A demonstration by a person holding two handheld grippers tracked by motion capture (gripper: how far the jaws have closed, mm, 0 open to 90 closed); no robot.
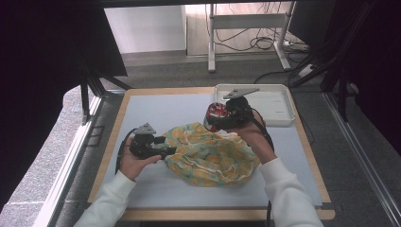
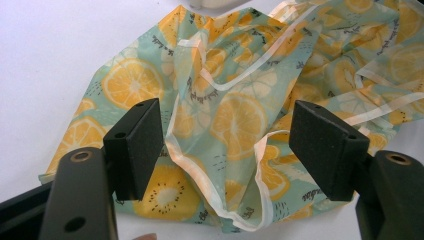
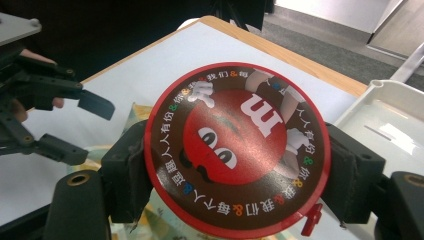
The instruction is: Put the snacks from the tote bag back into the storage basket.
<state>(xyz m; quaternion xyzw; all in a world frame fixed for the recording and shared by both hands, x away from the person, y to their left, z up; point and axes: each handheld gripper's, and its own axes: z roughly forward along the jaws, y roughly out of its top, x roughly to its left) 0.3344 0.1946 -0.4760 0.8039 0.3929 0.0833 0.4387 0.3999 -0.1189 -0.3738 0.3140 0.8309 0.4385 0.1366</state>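
The right gripper point(image 3: 235, 165) is clamping the round candy tin point(image 3: 237, 150) by its rim above the lemon-print bag point(image 1: 210, 153), which we are judging stiff and slick, while our left gripper point(image 2: 227, 150) is gaping over soft cloth.

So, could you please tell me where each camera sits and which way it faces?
High view: above the person's side, looking forward and down on the table; forearms, both tools.
Left gripper view: on the left tool, facing the fruit-print bag; jaws apart.
Right gripper view: on the right tool, jaws clamping the round red tin.
Shared: the bag shows in all three.
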